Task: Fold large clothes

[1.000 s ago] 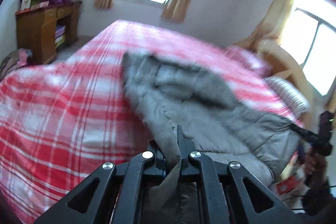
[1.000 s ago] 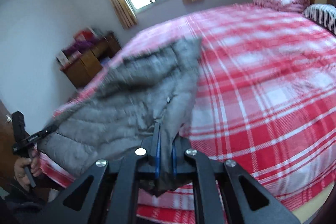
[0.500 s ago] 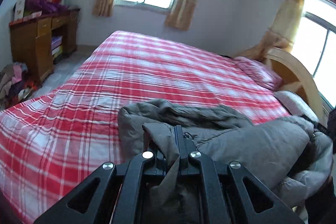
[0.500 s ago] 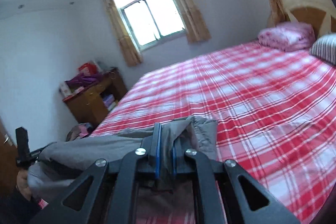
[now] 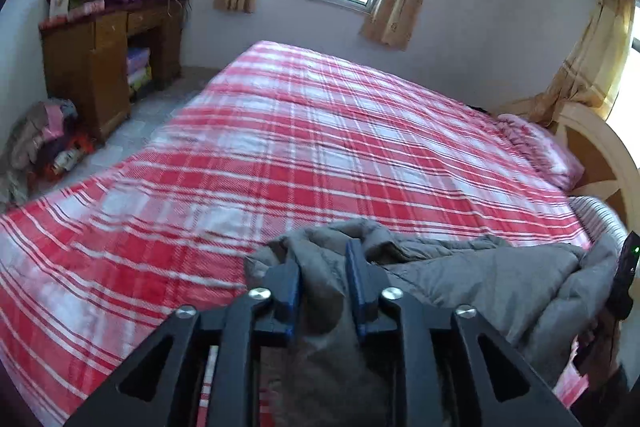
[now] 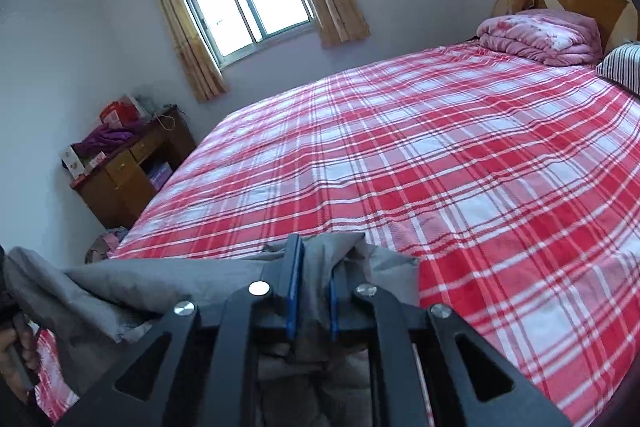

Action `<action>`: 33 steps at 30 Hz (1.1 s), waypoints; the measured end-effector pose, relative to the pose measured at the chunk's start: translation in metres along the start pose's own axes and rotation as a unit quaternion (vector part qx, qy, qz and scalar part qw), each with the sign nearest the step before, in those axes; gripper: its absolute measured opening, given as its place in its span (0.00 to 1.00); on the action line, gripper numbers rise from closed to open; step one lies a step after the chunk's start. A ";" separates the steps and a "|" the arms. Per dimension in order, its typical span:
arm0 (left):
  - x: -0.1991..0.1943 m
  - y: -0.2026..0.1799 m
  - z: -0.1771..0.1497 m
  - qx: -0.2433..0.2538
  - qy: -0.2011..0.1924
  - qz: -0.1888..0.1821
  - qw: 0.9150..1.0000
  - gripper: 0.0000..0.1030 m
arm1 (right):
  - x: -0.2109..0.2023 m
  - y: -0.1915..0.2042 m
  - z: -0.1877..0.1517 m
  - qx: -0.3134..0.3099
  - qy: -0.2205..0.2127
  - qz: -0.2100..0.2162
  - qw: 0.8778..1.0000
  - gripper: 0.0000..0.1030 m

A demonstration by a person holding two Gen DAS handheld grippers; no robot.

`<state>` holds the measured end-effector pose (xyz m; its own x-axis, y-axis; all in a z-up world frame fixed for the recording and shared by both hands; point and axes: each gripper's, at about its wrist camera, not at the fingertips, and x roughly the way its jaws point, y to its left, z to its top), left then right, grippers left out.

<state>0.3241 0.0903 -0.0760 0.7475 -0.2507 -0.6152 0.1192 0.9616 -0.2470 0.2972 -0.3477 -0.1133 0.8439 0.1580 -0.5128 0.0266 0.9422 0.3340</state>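
Note:
A grey padded jacket (image 5: 480, 275) lies bunched at the near edge of the red plaid bed (image 5: 320, 147). My left gripper (image 5: 323, 257) is at its left end. Its jaws are opening, and a loose fold of the grey cloth sits between the parted blue pads. In the right wrist view my right gripper (image 6: 314, 259) is shut on a fold at the other end of the jacket (image 6: 160, 279), low over the bed (image 6: 440, 167). The right gripper's body shows at the far right of the left wrist view, and the hand holding the left one (image 6: 20, 343) at the left edge of the right wrist view.
A wooden desk (image 5: 100, 59) with clutter on top stands by the left wall, with a heap of clothes (image 5: 44, 139) on the floor beside it. A folded pink quilt (image 6: 540, 35) and a striped pillow (image 6: 624, 67) lie by the headboard (image 5: 592, 155).
The jacket, spread out over the bed a second ago, has been drawn back into a bunch at the near edge. Both grippers came back with it. The left jaws have parted.

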 end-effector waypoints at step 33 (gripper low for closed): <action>0.155 -0.054 -0.037 0.046 0.008 0.270 0.962 0.96 | 0.083 0.088 -0.015 -0.145 0.035 -0.116 0.982 0.82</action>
<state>0.4094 -0.0050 -0.1853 0.7067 0.2869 -0.6467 -0.2259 0.9578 0.1780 0.3614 -0.2474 -0.1386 0.7937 -0.0601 -0.6053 0.0509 0.9982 -0.0324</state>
